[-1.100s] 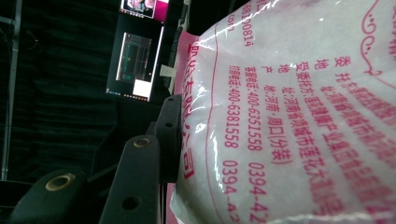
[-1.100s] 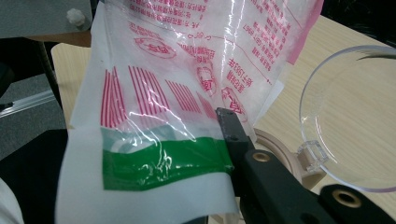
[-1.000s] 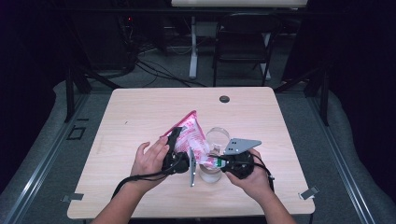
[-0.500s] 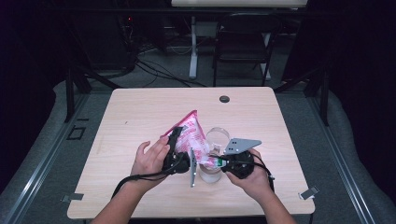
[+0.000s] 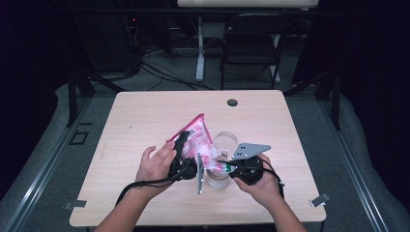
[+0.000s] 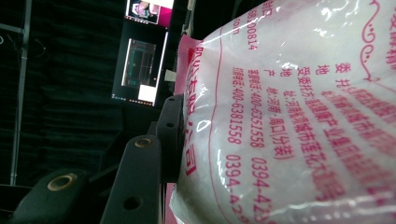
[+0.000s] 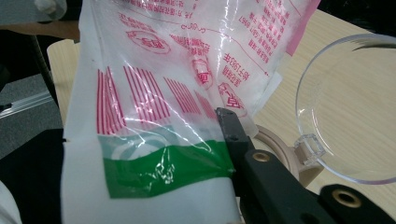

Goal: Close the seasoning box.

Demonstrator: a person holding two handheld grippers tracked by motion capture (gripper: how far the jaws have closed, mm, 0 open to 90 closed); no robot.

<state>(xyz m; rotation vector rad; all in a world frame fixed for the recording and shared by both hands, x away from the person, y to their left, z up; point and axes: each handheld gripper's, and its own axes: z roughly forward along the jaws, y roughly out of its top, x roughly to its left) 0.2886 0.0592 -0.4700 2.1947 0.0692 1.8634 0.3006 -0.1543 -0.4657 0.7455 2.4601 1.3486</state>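
on table point(image 5: 145, 121): one bag point(image 5: 198, 137), one clear cup point(image 5: 225, 143)

- The bag point(image 5: 199, 140) is above the table point(image 5: 145, 121), near its middle, toward the front edge.
- The left gripper point(image 5: 183, 159) is on its left.
- The right gripper point(image 5: 232, 166) is on its right.
- The clear container point(image 5: 226, 143) stands just right of the bag.

Open tabletop point(image 5: 145, 121) lies all around; only the clear jar point(image 5: 225, 145) crowds the pink bag point(image 5: 198, 137).
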